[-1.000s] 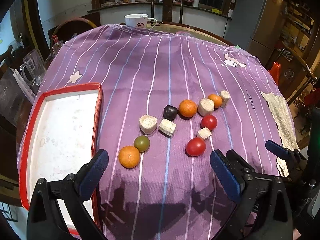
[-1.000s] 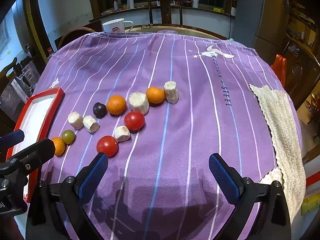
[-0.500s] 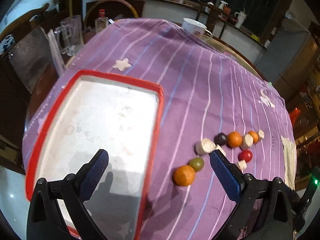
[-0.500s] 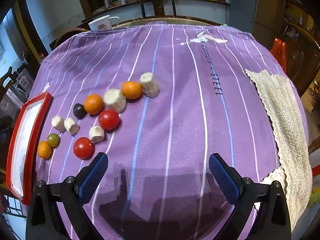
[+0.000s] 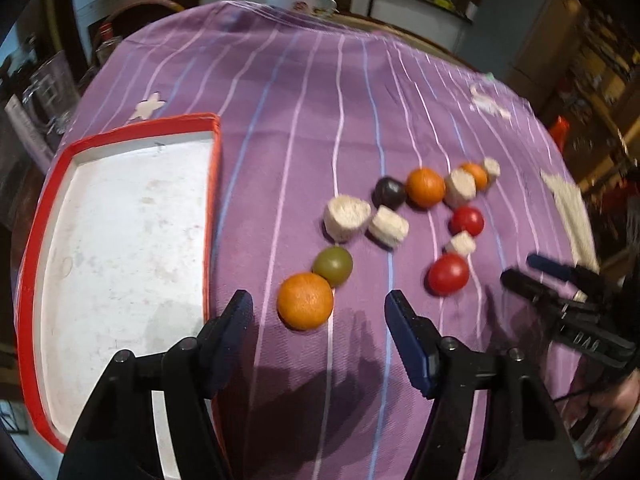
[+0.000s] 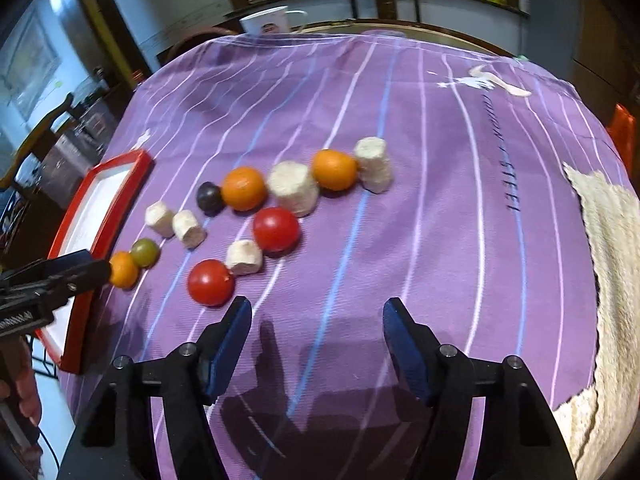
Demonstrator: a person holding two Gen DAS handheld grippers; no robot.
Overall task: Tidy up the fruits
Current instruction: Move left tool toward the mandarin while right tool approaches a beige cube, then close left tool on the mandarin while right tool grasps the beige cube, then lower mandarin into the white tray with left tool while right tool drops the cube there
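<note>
Fruits lie scattered on a purple striped cloth. My left gripper hovers just short of the nearest orange, its jaws closing with nothing between the pads. A green fruit touches that orange. My right gripper is near a red tomato, which sits just beyond its left finger; its jaws are closing on nothing. Further back lie a second tomato, two oranges, a dark plum and several pale cut chunks. A red-rimmed white tray lies at the left.
A woven beige mat covers the table's right edge. A white mug stands at the far edge, with chairs and a counter behind. Glass mugs stand beyond the tray. The left gripper shows at the right view's left edge.
Both grippers' jaws have narrowed from wide open. The left view swung from over the tray back to the nearest orange. The right gripper dropped closer to the cloth near the front tomato.
</note>
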